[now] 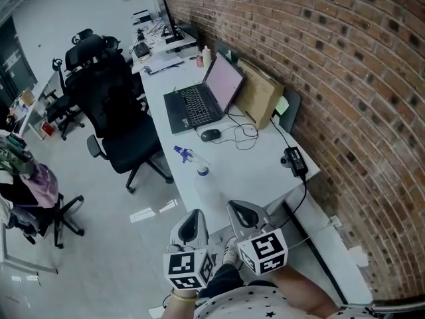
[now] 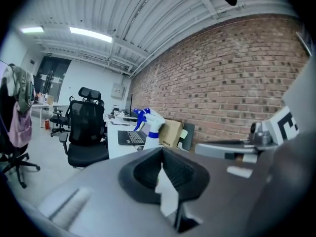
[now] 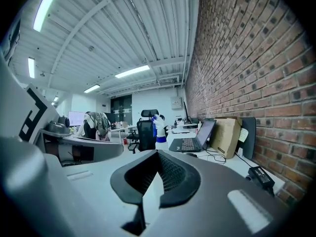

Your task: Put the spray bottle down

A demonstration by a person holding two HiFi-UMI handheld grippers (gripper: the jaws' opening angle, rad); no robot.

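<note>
The spray bottle (image 1: 201, 173), clear with a blue trigger and collar, stands on the white desk (image 1: 265, 175) near its front end. It stands free, with nothing touching it. Both grippers hang in front of the desk's end, short of the bottle. My left gripper (image 1: 193, 224) is below and slightly left of it, and my right gripper (image 1: 242, 213) is beside it to the right. In the left gripper view the spray bottle (image 2: 149, 126) rises just beyond the left gripper (image 2: 162, 158), whose jaws meet, empty. In the right gripper view the spray bottle (image 3: 158, 129) stands ahead of the right gripper (image 3: 158, 160), jaws together, empty.
An open laptop (image 1: 199, 100), a mouse (image 1: 210, 135) with its cable, a brown cardboard package (image 1: 260, 93) and a power adapter (image 1: 293, 159) lie further along the desk. A brick wall (image 1: 339, 78) runs along the right. A black office chair (image 1: 113, 111) stands left of the desk.
</note>
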